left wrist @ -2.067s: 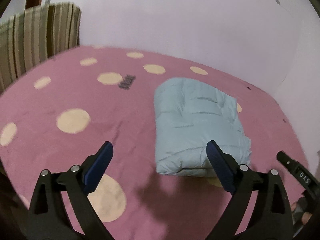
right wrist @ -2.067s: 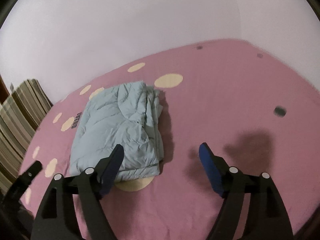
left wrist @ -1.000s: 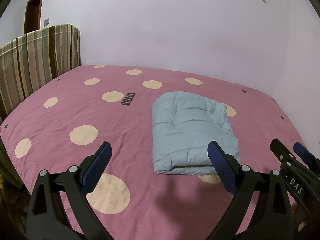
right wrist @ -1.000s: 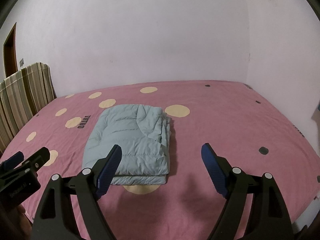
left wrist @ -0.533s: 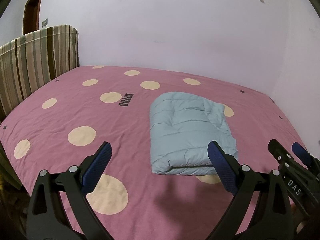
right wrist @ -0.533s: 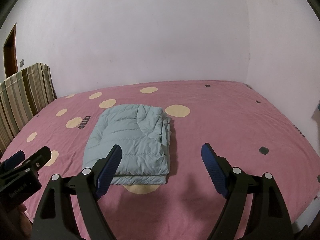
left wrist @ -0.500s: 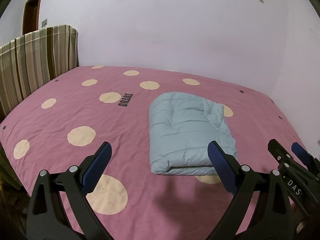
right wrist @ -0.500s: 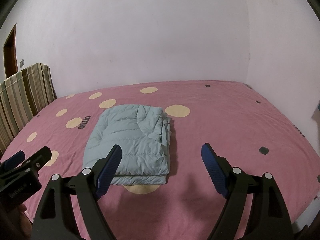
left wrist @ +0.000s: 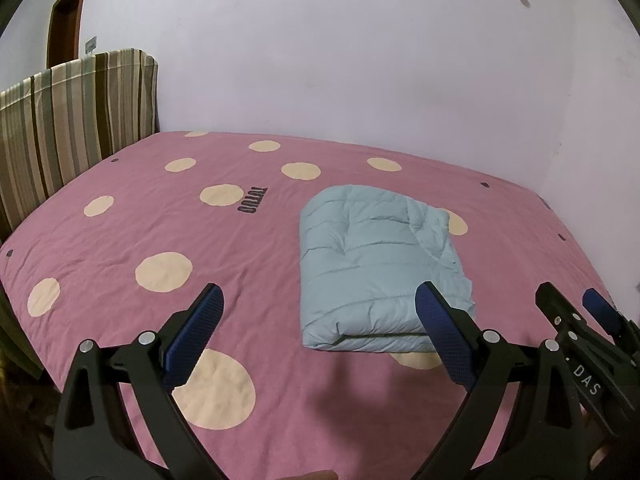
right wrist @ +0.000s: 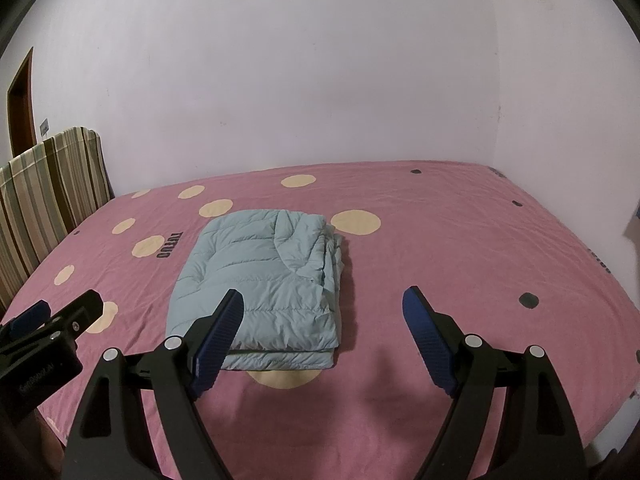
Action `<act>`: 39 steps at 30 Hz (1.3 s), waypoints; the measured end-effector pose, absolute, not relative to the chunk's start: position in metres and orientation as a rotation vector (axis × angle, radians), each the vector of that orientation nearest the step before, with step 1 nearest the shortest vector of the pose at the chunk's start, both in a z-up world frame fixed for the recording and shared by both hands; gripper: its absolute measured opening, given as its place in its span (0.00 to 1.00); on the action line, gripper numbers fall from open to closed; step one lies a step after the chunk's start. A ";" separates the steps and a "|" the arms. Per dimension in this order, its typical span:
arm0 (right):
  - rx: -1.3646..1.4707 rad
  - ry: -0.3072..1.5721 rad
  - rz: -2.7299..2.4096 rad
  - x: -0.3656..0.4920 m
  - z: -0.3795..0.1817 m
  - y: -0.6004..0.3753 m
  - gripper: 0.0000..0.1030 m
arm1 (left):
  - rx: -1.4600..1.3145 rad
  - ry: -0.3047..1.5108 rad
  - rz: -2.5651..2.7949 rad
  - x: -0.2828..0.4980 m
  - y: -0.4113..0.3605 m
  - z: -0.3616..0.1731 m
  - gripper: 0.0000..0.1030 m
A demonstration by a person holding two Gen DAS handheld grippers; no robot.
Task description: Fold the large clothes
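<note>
A light blue puffer jacket (left wrist: 376,264) lies folded into a thick rectangle on the pink bed (left wrist: 200,240). It also shows in the right wrist view (right wrist: 264,280). My left gripper (left wrist: 320,312) is open and empty, held back above the bed's near edge, short of the jacket. My right gripper (right wrist: 324,316) is open and empty, held back near the jacket's right front corner. Each gripper shows at the edge of the other's view, the right one (left wrist: 580,320) and the left one (right wrist: 52,320).
The pink sheet (right wrist: 460,240) has cream dots and covers the whole bed. A striped headboard (left wrist: 68,120) stands at the left. White walls (right wrist: 320,80) close the far side and the right. A brown door (left wrist: 64,28) is at the far left.
Both grippers pulled back and rose away from the jacket, so the whole bed came into view. Over the last half second almost nothing moved.
</note>
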State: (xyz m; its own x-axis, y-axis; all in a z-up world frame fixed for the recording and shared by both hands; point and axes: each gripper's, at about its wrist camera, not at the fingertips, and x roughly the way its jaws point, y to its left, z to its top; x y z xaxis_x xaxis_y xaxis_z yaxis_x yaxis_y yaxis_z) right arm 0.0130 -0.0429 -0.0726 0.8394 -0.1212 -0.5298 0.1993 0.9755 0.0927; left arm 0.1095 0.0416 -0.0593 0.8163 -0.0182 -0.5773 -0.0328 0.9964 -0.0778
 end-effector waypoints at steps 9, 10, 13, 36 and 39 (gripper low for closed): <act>0.145 0.551 -0.168 0.014 -0.073 -0.044 0.78 | -0.097 0.621 0.000 0.110 0.042 -0.060 0.94; 0.144 0.551 -0.168 0.013 -0.073 -0.044 0.78 | -0.097 0.618 -0.002 0.109 0.041 -0.060 0.94; 0.142 0.552 -0.166 0.014 -0.073 -0.044 0.78 | -0.094 0.614 -0.010 0.107 0.042 -0.060 0.94; 0.141 0.556 -0.163 0.014 -0.076 -0.046 0.78 | -0.078 0.602 -0.005 0.107 0.040 -0.063 0.98; 0.142 0.561 -0.162 0.016 -0.079 -0.047 0.78 | -0.070 0.606 -0.013 0.110 0.039 -0.064 0.98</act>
State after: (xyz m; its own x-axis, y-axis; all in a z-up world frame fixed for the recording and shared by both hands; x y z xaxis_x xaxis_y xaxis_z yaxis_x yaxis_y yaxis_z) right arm 0.0160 -0.0475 -0.0789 0.8347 -0.1137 -0.5388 0.1910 0.9775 0.0895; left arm 0.1101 0.0388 -0.0644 0.8220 -0.0331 -0.5686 -0.0081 0.9975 -0.0699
